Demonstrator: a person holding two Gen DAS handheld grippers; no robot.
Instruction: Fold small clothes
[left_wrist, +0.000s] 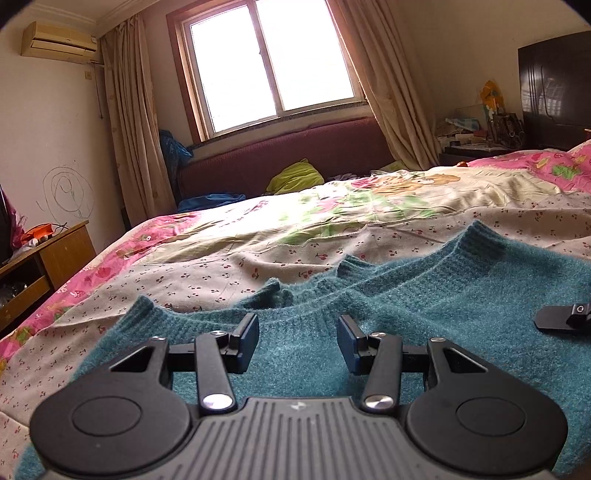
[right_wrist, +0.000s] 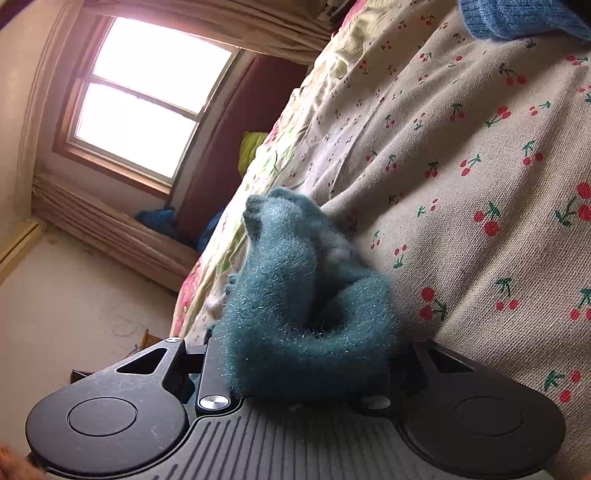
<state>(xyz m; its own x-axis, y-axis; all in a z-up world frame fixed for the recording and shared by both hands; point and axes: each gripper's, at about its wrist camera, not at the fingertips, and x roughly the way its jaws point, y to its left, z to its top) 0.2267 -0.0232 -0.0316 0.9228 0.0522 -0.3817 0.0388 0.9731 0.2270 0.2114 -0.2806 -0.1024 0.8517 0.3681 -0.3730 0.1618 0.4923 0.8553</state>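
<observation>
- Left gripper (left_wrist: 298, 341): seen low over the teal sweater (left_wrist: 424, 314), jaws spread apart, nothing between the pads; fuzzy knit shows through the gap.
- Teal sweater is laid flat on the cherry-print bedsheet (left_wrist: 221, 269), ribbed neckline turned toward the window (left_wrist: 269, 62).
- Wooden cabinet (left_wrist: 55, 258) is noted at far left, beside the bed; a maroon sofa (left_wrist: 295, 155) sits under the window, with a yellow-green cloth (left_wrist: 295, 177) on it.
- A black fingertip of the other tool (left_wrist: 565, 317) is seen at the right edge, resting on the knit.
- Right gripper (right_wrist: 306, 350): rolled sideways, jaws hidden under a bunched wad of the sweater (right_wrist: 295, 295); fabric appears pinched between them.
- The wad is lifted just beside the bedsheet (right_wrist: 480, 184).
- A blue knit garment (right_wrist: 524, 18) is seen at upper right, on the sheet.
</observation>
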